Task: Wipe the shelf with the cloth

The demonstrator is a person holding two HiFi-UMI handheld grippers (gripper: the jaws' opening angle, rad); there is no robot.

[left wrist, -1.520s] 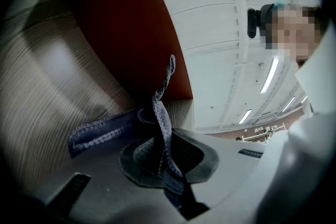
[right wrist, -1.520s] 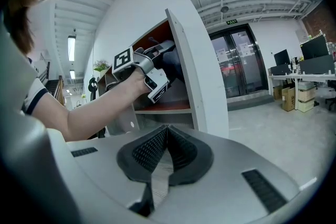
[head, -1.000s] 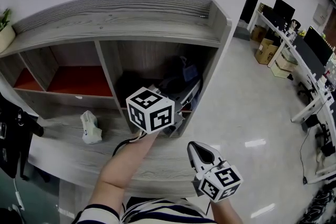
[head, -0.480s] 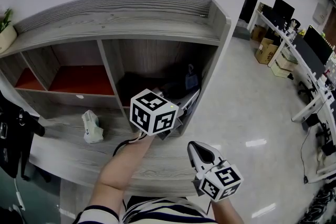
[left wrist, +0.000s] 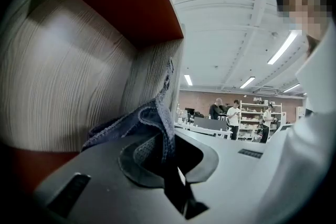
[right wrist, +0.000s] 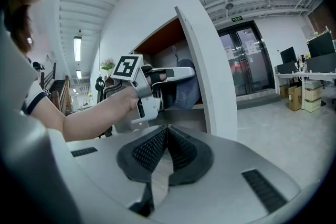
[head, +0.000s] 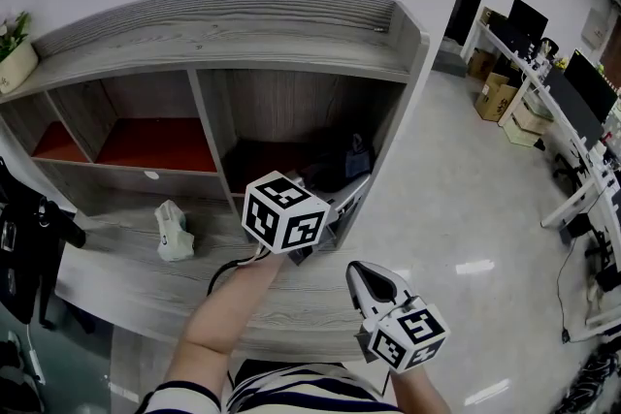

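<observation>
Woodgrain runs across the whole grey shelf (head: pixel 223 39), a low unit with a ribbed top board, square open compartments and a broad ledge along the front. The left-hand compartments have flat red panels (head: pixel 146 145) inside.

The left gripper (left wrist: pixel 160 157) reaches into the right-hand compartment with its jaws closed tight on the cloth (left wrist: pixel 152 123). This is a blue-grey piece with a nubbly weave and a stitched hem, bunched into soft folds that rise above the jaws. It sits close to the compartment's grained wall; whether it presses on the wood I cannot tell. From overhead the cloth (head: pixel 357 153) shows as a dark crumple deep in that compartment.

The right gripper (right wrist: pixel 166 136) hangs out in front of the ledge, apart from the shelf. Its black ribbed pads meet with nothing between them.

On the ledge to the left lies a pale crumpled lump (head: pixel 173 233), well away from both grippers. A potted plant (head: pixel 15 48) stands at the far left end of the top board. Beside the unit the floor (head: pixel 456 208) is smooth and glossy.
</observation>
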